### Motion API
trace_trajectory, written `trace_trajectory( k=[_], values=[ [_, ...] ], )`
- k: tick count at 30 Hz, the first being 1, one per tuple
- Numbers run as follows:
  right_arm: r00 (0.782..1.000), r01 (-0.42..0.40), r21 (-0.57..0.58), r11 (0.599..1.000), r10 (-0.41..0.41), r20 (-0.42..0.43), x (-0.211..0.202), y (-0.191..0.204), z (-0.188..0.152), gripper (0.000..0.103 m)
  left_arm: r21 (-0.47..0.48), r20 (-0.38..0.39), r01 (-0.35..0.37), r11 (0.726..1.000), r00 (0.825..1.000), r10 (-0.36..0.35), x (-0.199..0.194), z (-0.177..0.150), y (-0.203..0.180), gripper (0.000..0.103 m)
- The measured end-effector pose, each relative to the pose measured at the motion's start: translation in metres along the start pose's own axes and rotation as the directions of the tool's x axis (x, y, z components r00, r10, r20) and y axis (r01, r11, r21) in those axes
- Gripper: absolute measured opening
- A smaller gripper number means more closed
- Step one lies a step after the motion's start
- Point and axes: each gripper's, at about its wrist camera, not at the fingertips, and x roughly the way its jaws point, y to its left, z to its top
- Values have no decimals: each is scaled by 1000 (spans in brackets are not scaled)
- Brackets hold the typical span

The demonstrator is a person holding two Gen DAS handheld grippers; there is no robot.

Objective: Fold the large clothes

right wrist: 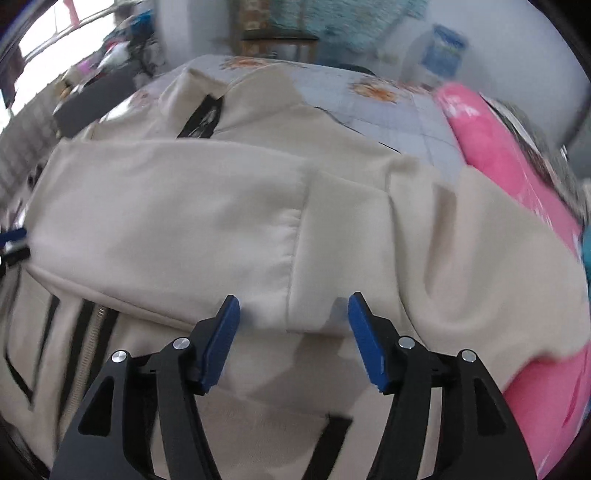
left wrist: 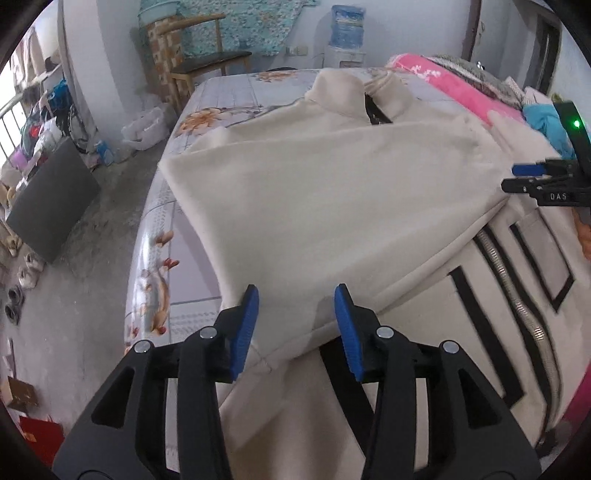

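A large cream zip jacket (left wrist: pixel 332 184) with black stripes lies on the bed, its sleeve folded across the chest. It also fills the right wrist view (right wrist: pixel 184 229). My left gripper (left wrist: pixel 295 306) is open, its blue pads just above the folded sleeve's lower edge, holding nothing. My right gripper (right wrist: pixel 293 314) is open over the sleeve's cuff end, empty. The right gripper also shows at the right edge of the left wrist view (left wrist: pixel 517 177). The left gripper's tip shows at the left edge of the right wrist view (right wrist: pixel 13 240).
The bed has a floral sheet (left wrist: pixel 221 107). A pink blanket (right wrist: pixel 517 184) lies along the jacket's right side. A wooden chair (left wrist: pixel 207 62) and a water dispenser (left wrist: pixel 345 33) stand beyond the bed. A dark board (left wrist: pixel 51 199) and clutter sit on the floor at left.
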Motion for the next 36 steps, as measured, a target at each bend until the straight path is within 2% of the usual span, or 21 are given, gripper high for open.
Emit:
trace_trajectory(
  k=[1, 2, 7, 12, 16, 22, 27, 36],
  values=[
    [1000, -8, 9, 1000, 8, 7, -8, -2, -2, 59, -15, 12, -4, 1000, 1000, 4, -8, 0, 3, 50],
    [1000, -11, 9, 1000, 11, 14, -14, -2, -4, 61, -23, 26, -11, 1000, 1000, 12, -15, 1, 6, 52],
    [998, -8, 30, 1000, 6, 56, -57, -5, -30, 71, -50, 73, -29, 998, 997, 32, -51, -4, 16, 54],
    [999, -5, 99, 995, 0, 54, -73, -11, -70, 77, -66, 61, -21, 998, 998, 25, -63, -12, 10, 60],
    [999, 27, 136, 990, -33, 37, -76, -10, -98, 80, -43, 41, -20, 999, 999, 22, -61, -12, -15, 69],
    [997, 41, 160, 986, -51, 54, -82, -6, -119, 87, -54, 23, 2, 999, 1000, -1, -50, 11, -55, 80],
    [997, 30, 162, 986, -42, 70, -82, -1, -123, 88, -55, -9, 21, 998, 1000, -21, -25, 35, -85, 83],
    [994, 6, 204, 979, -28, 103, -70, 2, -118, 91, -31, -65, -57, 998, 996, 55, 36, 71, -120, 84]
  ],
)
